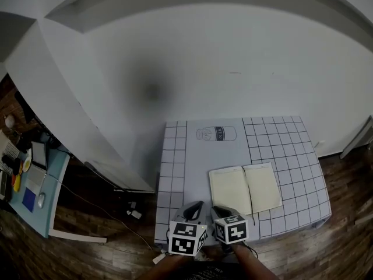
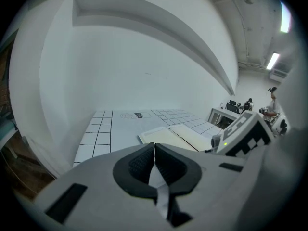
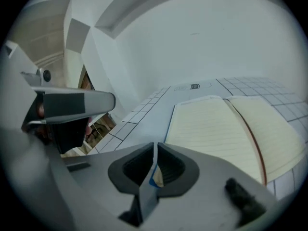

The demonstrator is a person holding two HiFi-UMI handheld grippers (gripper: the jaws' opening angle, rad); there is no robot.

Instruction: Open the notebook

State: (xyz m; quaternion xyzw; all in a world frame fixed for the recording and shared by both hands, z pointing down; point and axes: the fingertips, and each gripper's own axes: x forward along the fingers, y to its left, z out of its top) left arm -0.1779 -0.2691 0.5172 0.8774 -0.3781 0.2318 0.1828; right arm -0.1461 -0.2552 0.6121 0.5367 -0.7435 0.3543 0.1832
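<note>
An open notebook (image 1: 245, 188) lay flat on the white gridded surface (image 1: 175, 174), its 2 cream pages facing up. The left tool (image 1: 194, 207) and right tool (image 1: 221, 213) sat side by side near its near left corner. A cluttered blue desk (image 1: 36, 200) stood far left.

Table top: white mat with black grid (image 1: 173, 182), jar outline drawing (image 1: 218, 134) at its far edge | behind: blank white wall (image 1: 233, 51) | floor: dark wood planks (image 1: 99, 255), white plug (image 1: 135, 213) on a cable | far left: cluttered blue desk (image 1: 36, 198)
</note>
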